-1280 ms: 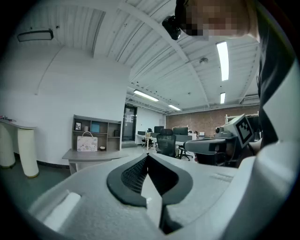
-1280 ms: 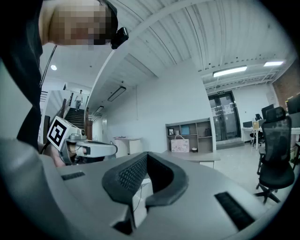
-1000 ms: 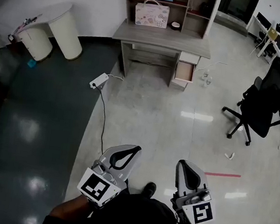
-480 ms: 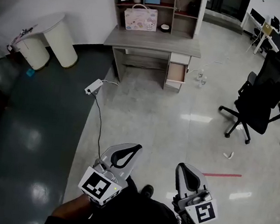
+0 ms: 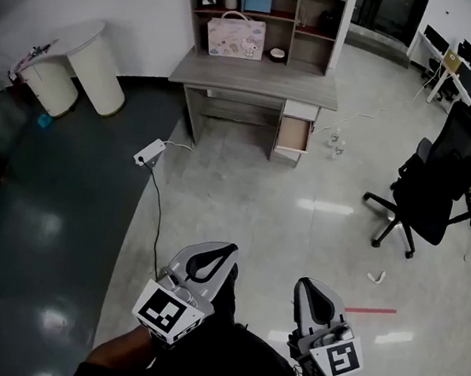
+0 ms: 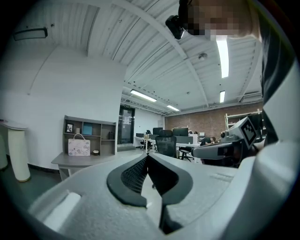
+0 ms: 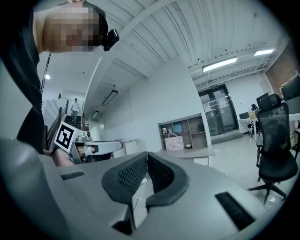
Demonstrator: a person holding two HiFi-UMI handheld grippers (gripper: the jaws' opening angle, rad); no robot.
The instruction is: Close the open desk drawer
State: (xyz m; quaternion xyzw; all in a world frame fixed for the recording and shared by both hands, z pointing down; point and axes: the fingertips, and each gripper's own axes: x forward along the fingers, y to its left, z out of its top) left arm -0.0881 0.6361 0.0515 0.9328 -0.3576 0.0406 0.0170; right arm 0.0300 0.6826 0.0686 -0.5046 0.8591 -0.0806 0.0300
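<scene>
— How do the two grippers stand?
— The left gripper has its jaws closed until the tips meet, with nothing between them. The right gripper is the same: jaws together and empty.
— Any writing to read?
— Only a black-and-white square marker on each gripper's cube. The print on the pink bag on the desk is too small to read.
— And the hands?
— They are low in front of the person's body, side by side. Both grippers point level towards the desk across the pale floor.
— Where is the drawer?
— The drawer stands pulled out at the desk's right end, under the top, well apart from both grippers.
</scene>
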